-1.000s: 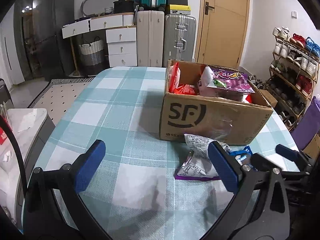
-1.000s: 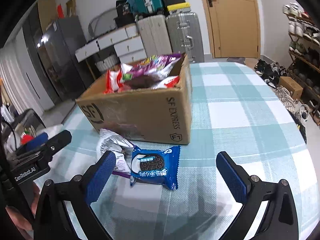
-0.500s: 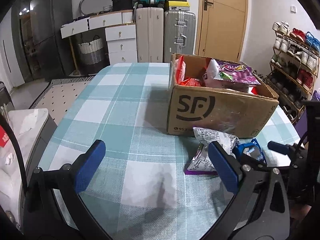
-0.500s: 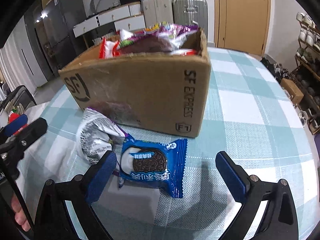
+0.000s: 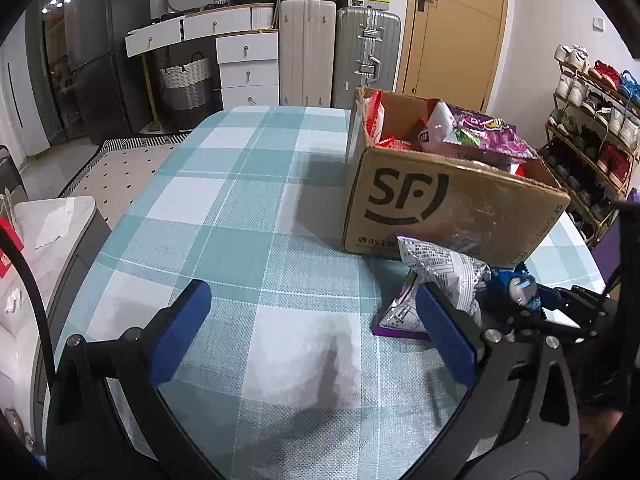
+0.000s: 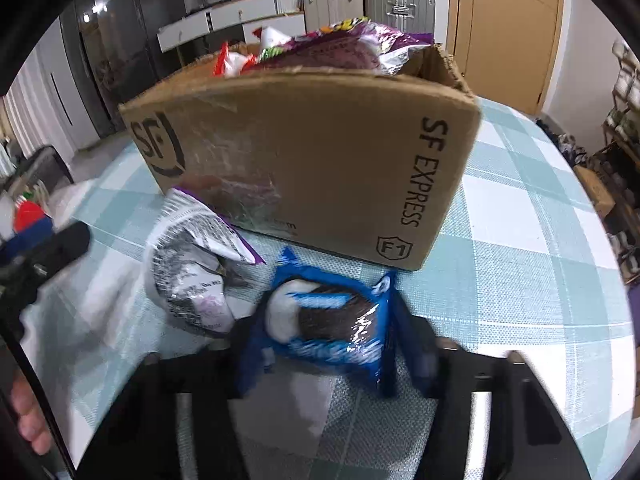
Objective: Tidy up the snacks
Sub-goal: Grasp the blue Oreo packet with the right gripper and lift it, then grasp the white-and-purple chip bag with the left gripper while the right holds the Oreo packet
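Right wrist view: right claw (image 6: 332, 344) is clenched on the blue cookie packet (image 6: 332, 320), its two fingers pressing the packet's left and right edges; the fingers are blurred.
Blue cookie packet: sits just in front of the cardboard box (image 6: 312, 160), near the box's "SF EXPRESS" corner, low over the checked surface (image 6: 520, 248); whether it touches the surface cannot be told.
Silver snack bag: the silver snack bag (image 6: 192, 264) lies crumpled on the surface against the front wall of the cardboard box, just left of the blue cookie packet; its purple edge leans on the box.
Cardboard box: open at the top, standing on the surface; a purple snack bag (image 6: 340, 44) and red packets (image 6: 226, 60) rise above its rim.
Left wrist view: left claw (image 5: 312, 332) is released, its blue pads wide apart with only the checked surface (image 5: 240, 208) between them, to the left of the cardboard box (image 5: 452, 204).
Silver snack bag, left wrist view: the silver snack bag (image 5: 444, 276) rests at the foot of the cardboard box below the "SF" logo, just beyond the left claw's right pad.
Blue cookie packet, left wrist view: the blue cookie packet (image 5: 516, 284) shows only partly, right of the silver snack bag and in front of the cardboard box, at the tips of the right claw (image 5: 528, 308).
Behind the cardboard box: suitcases (image 5: 340, 52), a white drawer unit (image 5: 248, 64) and a wooden door (image 5: 452, 28) stand by the far wall.
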Available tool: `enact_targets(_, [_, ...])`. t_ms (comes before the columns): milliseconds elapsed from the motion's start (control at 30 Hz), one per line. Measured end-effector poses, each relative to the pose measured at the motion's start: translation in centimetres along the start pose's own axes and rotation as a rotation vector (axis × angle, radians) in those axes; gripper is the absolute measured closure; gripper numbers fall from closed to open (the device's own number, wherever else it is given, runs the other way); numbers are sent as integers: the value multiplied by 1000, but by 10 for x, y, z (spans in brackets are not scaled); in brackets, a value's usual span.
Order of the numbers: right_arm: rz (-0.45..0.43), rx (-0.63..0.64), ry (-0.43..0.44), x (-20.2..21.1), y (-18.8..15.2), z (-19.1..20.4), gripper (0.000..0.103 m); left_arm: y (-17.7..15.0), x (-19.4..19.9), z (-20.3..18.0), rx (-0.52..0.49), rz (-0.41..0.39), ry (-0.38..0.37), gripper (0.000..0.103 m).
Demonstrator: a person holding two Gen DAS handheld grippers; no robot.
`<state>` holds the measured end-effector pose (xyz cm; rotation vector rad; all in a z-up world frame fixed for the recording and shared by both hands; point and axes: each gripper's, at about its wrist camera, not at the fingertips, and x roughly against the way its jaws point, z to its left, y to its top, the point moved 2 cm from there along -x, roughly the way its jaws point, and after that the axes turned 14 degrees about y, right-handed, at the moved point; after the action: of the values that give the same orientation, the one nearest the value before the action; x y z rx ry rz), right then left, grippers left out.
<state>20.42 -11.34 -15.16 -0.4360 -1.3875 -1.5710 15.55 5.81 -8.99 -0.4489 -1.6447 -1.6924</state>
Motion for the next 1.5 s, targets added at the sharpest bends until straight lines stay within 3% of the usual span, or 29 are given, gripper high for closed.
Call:
enact_targets(333, [-81, -69, 105, 31, 0, -20, 56, -6, -1, -2, 3, 14, 0, 1])
enact_targets(633, [-149, -58, 172, 71, -3, -26, 56, -5, 5, -22, -19, -30, -72, 1])
enact_targets(833, [-191, -81, 218, 101, -7, -36, 56, -5, -11, -45, -35, 32, -121, 1])
enact_targets(967, [-214, -112, 250, 115, -7, -44, 56, -4, -9, -62, -60, 22, -154, 1])
enact_targets(1100, [-230, -141, 267, 125, -7, -54, 56, -5, -13, -77, -117, 5, -114, 1])
enact_targets(1333, [-237, -150, 284, 124, -7, -50, 56, 5, -46, -85, -43, 112, -144, 2])
enact_targets(1400, [-236, -153, 284, 121, -5, -49, 56, 8, -56, -85, -28, 136, -165, 6])
enact_targets(1467, [-233, -161, 290, 119, -5, -51, 56, 9, -61, -85, -19, 161, -203, 30])
enact_targets(1500, [-232, -164, 292, 117, -4, -51, 56, 10, -63, -84, -16, 175, -225, 32])
